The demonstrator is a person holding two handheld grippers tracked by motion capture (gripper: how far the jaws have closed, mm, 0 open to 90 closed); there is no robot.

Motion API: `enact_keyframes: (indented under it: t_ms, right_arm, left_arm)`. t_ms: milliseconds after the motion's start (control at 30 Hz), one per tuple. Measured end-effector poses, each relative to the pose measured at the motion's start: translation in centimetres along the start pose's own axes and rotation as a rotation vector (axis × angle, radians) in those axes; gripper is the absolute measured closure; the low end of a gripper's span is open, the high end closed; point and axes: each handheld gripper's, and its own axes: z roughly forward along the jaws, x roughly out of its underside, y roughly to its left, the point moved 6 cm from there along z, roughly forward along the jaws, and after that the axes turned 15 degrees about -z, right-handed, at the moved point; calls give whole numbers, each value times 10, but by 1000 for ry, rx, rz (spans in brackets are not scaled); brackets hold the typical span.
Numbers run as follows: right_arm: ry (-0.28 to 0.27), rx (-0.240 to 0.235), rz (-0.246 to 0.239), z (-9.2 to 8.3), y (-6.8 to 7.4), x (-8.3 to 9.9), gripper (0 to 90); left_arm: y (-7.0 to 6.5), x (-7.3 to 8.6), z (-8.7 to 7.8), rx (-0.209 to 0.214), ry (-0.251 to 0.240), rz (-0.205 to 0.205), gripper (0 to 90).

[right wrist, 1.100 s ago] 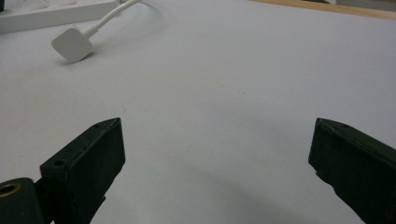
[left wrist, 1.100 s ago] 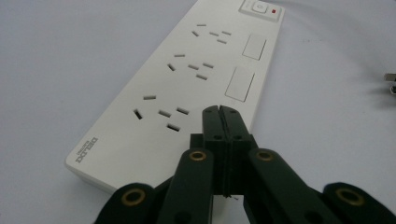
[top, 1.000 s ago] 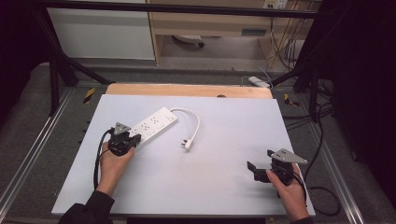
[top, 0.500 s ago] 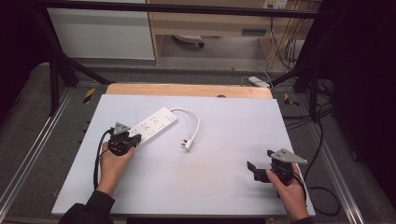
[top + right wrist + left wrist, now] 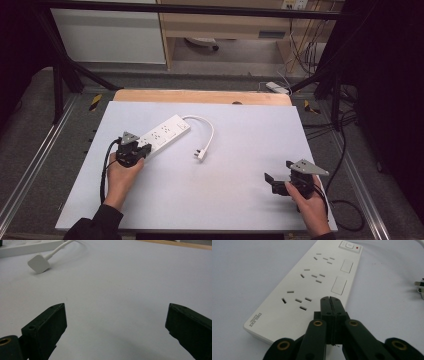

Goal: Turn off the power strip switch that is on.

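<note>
White power strip (image 5: 162, 134) unmoved; left gripper (image 5: 145, 148) seemingly likewise; fingers together.

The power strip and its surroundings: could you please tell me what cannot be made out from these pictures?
- Power strip, left gripper view: near end hidden behind the shut left tongs.
- Plug, left gripper view: cut off by the right edge.
- Strip's brand lettering, high view: too small to read.
- Right tongs, right gripper view: cut off by the bottom edge.

White power strip (image 5: 163, 134) lies flat, diagonal, its cord (image 5: 206, 131) curling to a seemingly unplugged plug (image 5: 200, 154).
</note>
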Motion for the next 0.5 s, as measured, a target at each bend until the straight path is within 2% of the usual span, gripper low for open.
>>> enact_keyframes:
  t_ms: [500]
  right_arm:
    - [-1, -1, -2, 0, 0, 0, 41]
  left_arm:
    - [0, 0, 0, 6, 0, -5, 900]
